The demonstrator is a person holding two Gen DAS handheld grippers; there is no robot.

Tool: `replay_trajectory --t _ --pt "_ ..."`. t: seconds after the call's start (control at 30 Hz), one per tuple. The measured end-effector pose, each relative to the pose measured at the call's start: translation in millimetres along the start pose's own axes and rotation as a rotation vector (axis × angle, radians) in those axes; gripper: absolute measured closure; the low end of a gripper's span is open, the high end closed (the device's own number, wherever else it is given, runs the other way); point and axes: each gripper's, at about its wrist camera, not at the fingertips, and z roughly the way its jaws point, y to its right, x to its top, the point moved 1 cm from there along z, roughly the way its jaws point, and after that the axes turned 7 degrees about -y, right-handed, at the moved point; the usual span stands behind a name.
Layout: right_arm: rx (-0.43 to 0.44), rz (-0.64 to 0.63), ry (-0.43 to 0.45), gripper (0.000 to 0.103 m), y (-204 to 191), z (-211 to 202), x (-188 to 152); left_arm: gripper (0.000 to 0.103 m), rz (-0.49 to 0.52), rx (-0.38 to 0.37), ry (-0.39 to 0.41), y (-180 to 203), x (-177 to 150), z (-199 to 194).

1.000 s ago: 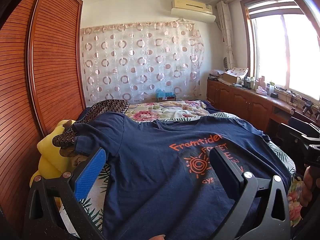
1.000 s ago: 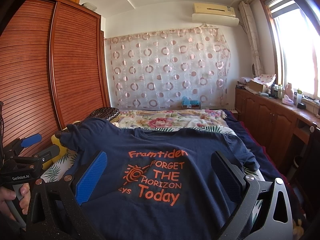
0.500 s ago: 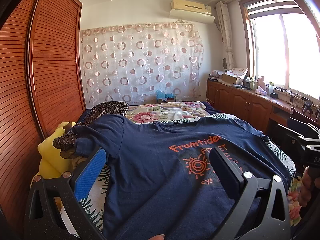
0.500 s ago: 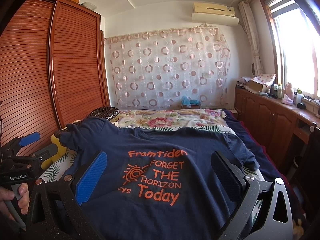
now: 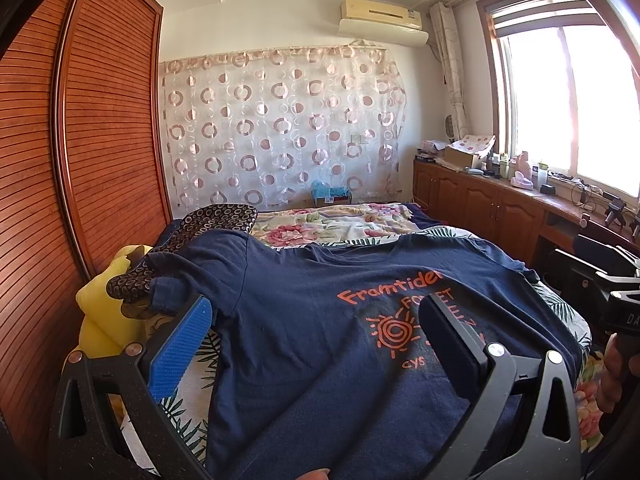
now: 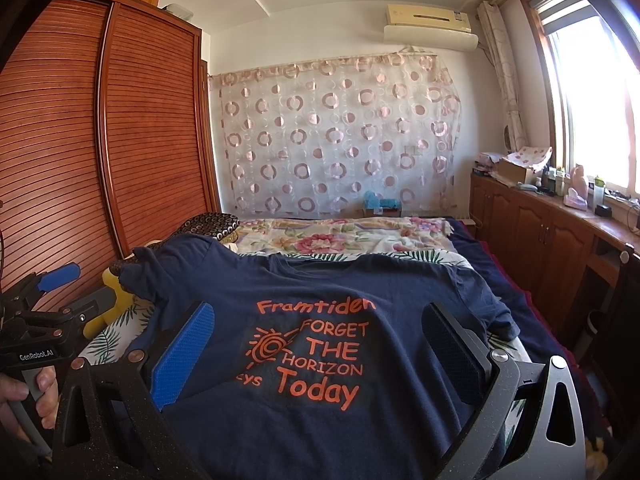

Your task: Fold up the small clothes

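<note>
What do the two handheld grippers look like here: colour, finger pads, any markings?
Both are black plastic. Left gripper and right gripper each carry one ribbed blue pad and one black pad, with silver screws at the finger bases. The right-wrist view shows white "GenRobot.AI" lettering on the left gripper's body.

- The navy T-shirt (image 6: 304,312) is showing as matt knit cloth, its orange print (image 6: 316,354) looking flat and slightly rubbery.
- The left tool (image 5: 316,344) is wearing a ribbed blue pad (image 5: 180,352) on grainy black plastic, with shiny metal screws.
- The wardrobe doors (image 6: 152,128) are gleaming as slatted, varnished wood.
- The curtain (image 5: 280,128) is hanging as sheer fabric.
</note>
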Motion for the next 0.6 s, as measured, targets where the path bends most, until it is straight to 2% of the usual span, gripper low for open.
replay_trajectory --t 0.6 --pt "0.006 0.003 0.0 0.0 -0.9 1.3 -0.2 0.0 0.004 0.002 0.001 1.6 -0.4 -0.8"
